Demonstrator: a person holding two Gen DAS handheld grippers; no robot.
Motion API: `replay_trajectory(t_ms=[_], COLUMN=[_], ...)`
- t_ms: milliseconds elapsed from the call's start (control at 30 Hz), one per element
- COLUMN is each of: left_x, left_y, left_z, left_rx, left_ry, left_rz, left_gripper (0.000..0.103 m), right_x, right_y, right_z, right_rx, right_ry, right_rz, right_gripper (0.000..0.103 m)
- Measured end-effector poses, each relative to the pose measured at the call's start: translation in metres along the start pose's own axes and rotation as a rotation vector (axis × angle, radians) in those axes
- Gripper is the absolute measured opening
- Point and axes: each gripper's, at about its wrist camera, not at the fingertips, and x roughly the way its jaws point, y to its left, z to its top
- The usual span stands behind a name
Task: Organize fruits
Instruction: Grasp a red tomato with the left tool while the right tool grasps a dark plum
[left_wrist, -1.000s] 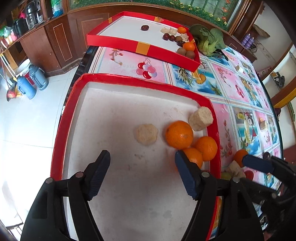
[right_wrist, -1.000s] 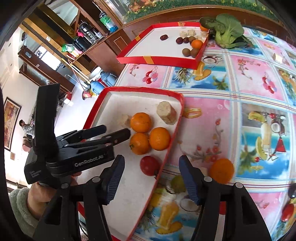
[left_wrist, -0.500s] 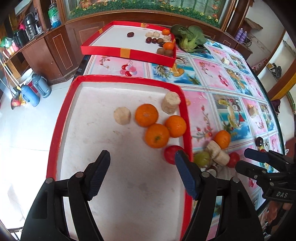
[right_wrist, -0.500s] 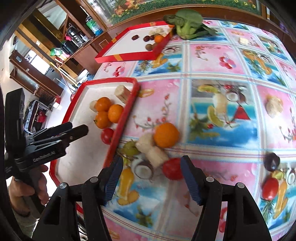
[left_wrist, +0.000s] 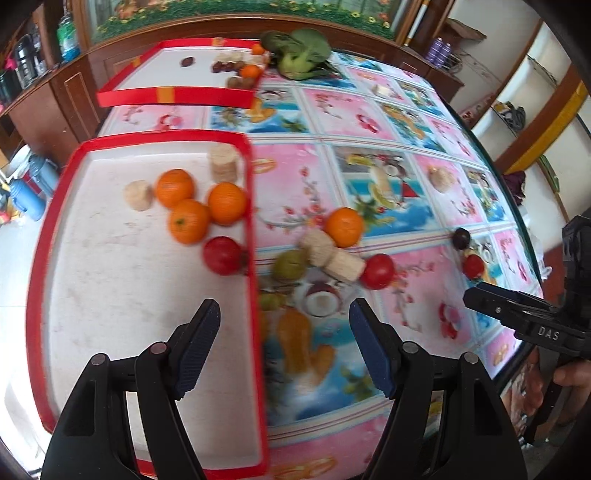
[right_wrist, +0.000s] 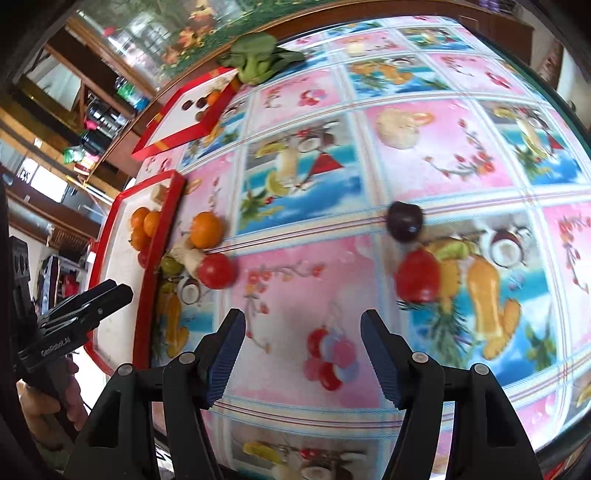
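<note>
Left wrist view: left tongs (left_wrist: 284, 345) are held wide and empty over the near tray's (left_wrist: 55, 206) right rim. Three oranges (left_wrist: 188, 220), one tomato (left_wrist: 222, 255) and two beige pieces are already trayed. An orange (left_wrist: 344, 226), a green fruit (left_wrist: 290, 264) and a red tomato (left_wrist: 377, 271) are left on the counter (left_wrist: 369, 122).

Right wrist view: right tongs (right_wrist: 302, 356) are wide, nothing gripped. A dark plum (right_wrist: 405, 221) and a red fruit (right_wrist: 418, 276) lie ahead, unsorted. Roughly half is judged done.

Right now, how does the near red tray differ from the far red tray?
The near tray holds three oranges, a red fruit and two pale chunks; the far tray holds mostly small dark fruits, plus small oranges and pale pieces. The far tray lies beside the green vegetable; the near tray does not. Both have white floors.
</note>
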Motion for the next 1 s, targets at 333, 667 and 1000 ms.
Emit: replay_trajectory(t_ms=[333,667,1000], left_x=[0.027,0.039,0.048], left_y=[-0.053,-0.016,-0.052], left_z=[-0.01,0.01,0.016], left_rx=[0.061,-0.219,-0.158], left_ry=[0.101,0.106,0.126], left_rz=[-0.115,-0.193,-0.184], left_gripper=[0.072,0.072,0.064], right_x=[-0.016,-0.021,-0.018], right_y=[-0.033,-0.05,-0.046], right_z=[-0.004,0.001,0.016], right_rx=[0.05,0.062,-0.014], right_ry=[-0.03,-0.045,-0.047], right_rz=[-0.018,-0.023,-0.037], right_gripper=[0.067,0.067,0.067])
